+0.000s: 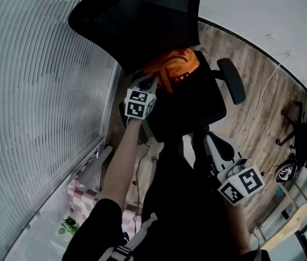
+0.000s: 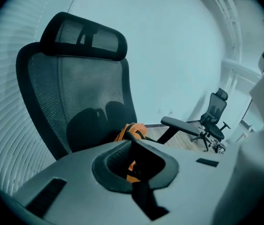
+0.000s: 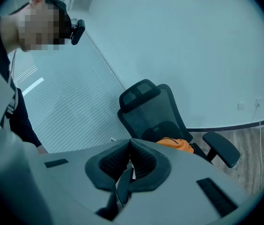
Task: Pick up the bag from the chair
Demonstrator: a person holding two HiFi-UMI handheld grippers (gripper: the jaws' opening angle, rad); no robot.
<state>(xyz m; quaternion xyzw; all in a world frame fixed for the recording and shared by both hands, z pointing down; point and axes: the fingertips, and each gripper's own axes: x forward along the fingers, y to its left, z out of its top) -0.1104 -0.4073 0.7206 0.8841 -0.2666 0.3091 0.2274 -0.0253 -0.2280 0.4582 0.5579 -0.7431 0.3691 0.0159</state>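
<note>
Backrest [image 1: 137,20] and blinds [image 1: 34,91] close the seat's rear and left. Armrest [image 1: 232,80] bars the right. Bag [image 1: 171,68] occupies the seat's back. Front approach open.

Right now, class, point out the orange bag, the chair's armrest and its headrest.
orange bag [image 1: 178,63], head view, upper fabric.
armrest [image 1: 232,80], head view, pad's middle.
headrest [image 2: 87,37], left gripper view, mesh centre.

This looks like an office. A mesh-backed swivel chair [image 2: 85,93] with headrest and armrests stands beside slatted window blinds [image 1: 34,91]. A second chair [image 2: 215,116] of the same kind stands well apart on a wood-plank floor [image 1: 262,107], against plain white walls [image 3: 193,55].
</note>
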